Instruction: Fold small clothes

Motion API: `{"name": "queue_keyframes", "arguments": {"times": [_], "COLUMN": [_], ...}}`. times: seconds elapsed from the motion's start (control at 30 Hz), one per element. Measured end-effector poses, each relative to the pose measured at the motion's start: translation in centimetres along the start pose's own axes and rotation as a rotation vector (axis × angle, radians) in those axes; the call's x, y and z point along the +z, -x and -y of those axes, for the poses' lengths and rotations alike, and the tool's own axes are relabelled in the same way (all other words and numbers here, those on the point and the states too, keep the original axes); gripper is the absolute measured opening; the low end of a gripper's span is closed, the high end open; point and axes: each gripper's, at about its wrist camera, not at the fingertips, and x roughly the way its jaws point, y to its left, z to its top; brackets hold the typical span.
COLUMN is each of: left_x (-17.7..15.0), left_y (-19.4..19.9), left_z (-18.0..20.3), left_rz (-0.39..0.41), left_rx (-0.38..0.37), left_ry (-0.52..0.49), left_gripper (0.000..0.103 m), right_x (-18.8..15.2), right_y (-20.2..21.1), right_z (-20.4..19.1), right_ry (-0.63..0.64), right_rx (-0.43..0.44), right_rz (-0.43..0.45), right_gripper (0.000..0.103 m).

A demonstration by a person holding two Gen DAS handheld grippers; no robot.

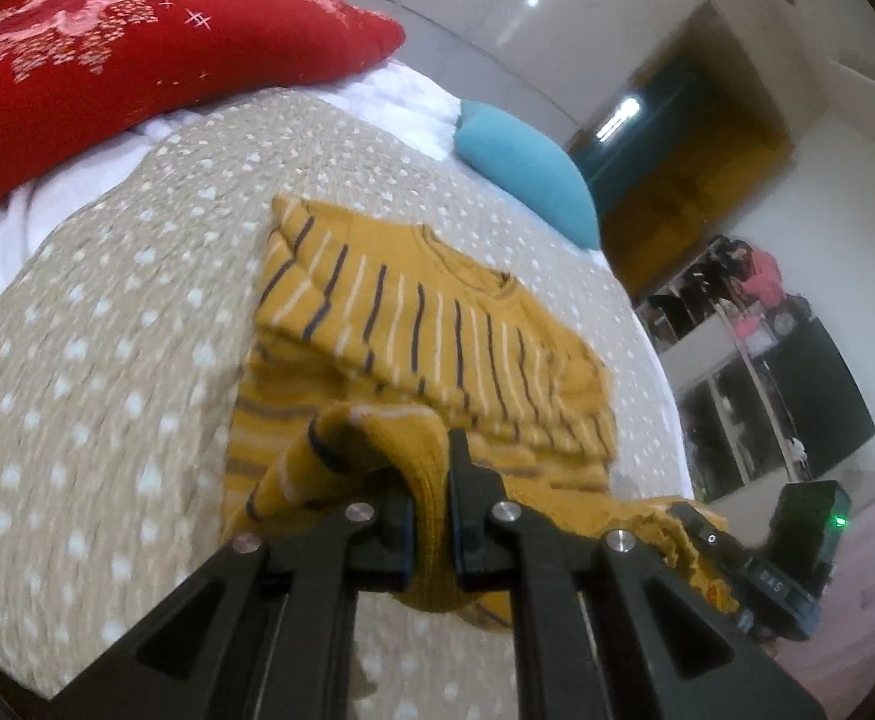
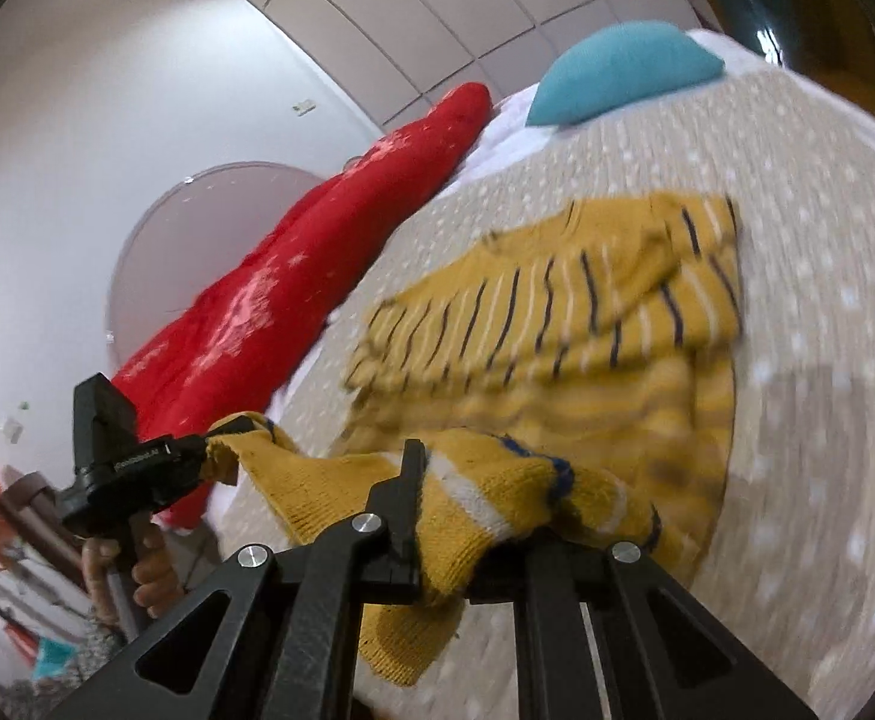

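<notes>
A small mustard-yellow sweater [image 1: 425, 324] with navy and white stripes lies on the dotted beige bedspread [image 1: 107, 330], its sleeves folded in over the chest. My left gripper [image 1: 431, 516] is shut on one corner of its bottom hem, lifted off the bed. My right gripper [image 2: 473, 516] is shut on the other hem corner; cloth hides its right finger. The sweater [image 2: 557, 324] shows in the right wrist view too, with the left gripper [image 2: 197, 456] pinching the hem at the left. The right gripper [image 1: 695, 540] shows at the right of the left wrist view.
A red embroidered quilt [image 1: 107, 60] lies along the bed's far side and a teal pillow [image 1: 527, 174] sits at the head. White sheet [image 1: 47, 210] borders the bedspread. Dark shelving [image 1: 767, 360] and wall stand beyond the bed edge.
</notes>
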Motion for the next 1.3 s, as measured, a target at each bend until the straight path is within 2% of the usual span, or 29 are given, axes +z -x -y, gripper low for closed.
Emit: {"name": "queue_keyframes", "arguments": {"times": [0.17,0.33,0.43,0.53,0.6,0.67,0.8,0.83,0.87,0.9,0.93,0.97,1.0,1.13,1.27,1.3], "left_x": [3.4,7.2,8.8,10.2,11.1,11.7,12.2,12.2,12.3,12.3,12.3,12.5,12.7,13.5,13.2,12.9], "left_y": [-3.7,-9.6,-13.2,-14.8,-15.2,-15.5,-15.8,-15.7,-15.6,-15.3,-14.9,-14.5,-14.0,-13.0,-11.9,-11.6], "left_z": [0.6,0.0,-0.7,-2.3,-4.1,-5.7,-7.2,-7.5,-8.0,-8.4,-8.9,-9.0,-9.2,-9.8,-10.0,-10.0], "left_rz": [-0.011,-0.095,-0.140,-0.154,-0.149,-0.145,-0.163,-0.161,-0.153,-0.138,-0.110,-0.087,-0.060,-0.033,-0.046,-0.055], "left_rx": [0.058,0.126,0.184,0.135,0.065,0.007,-0.071,-0.107,-0.158,-0.200,-0.236,-0.238,-0.236,-0.222,-0.129,-0.114], "left_ry": [-0.043,-0.057,-0.062,0.014,0.110,0.185,0.245,0.268,0.305,0.341,0.382,0.397,0.404,0.417,0.384,0.374], "left_gripper": [0.008,0.009,0.009,0.011,0.020,0.024,0.028,0.031,0.040,0.051,0.055,0.063,0.066,0.067,0.069,0.069], "right_x": [4.5,8.1,10.1,11.4,12.0,12.2,12.5,12.7,12.7,12.7,12.7,12.8,13.1,14.1,14.8,15.0], "right_y": [-3.5,-7.7,-10.6,-13.2,-14.5,-15.0,-15.4,-15.4,-15.4,-15.3,-15.3,-15.3,-15.3,-15.2,-14.9,-14.7], "right_z": [1.5,5.2,7.6,10.2,11.9,13.3,15.4,15.9,16.4,17.0,17.4,17.9,18.1,17.9,18.2,18.4], "right_ry": [-0.016,-0.079,-0.149,-0.249,-0.326,-0.381,-0.473,-0.502,-0.549,-0.604,-0.656,-0.698,-0.714,-0.698,-0.738,-0.759], "right_rx": [-0.050,-0.108,-0.109,-0.082,-0.049,-0.020,0.061,0.088,0.130,0.185,0.236,0.277,0.289,0.253,0.249,0.260], "right_rz": [-0.010,-0.053,-0.083,-0.104,-0.102,-0.083,-0.060,-0.054,-0.044,-0.027,-0.007,0.010,0.015,0.015,0.036,0.046], "right_gripper": [0.009,0.009,0.012,0.013,0.015,0.016,0.018,0.022,0.026,0.039,0.051,0.055,0.058,0.060,0.065,0.069]}}
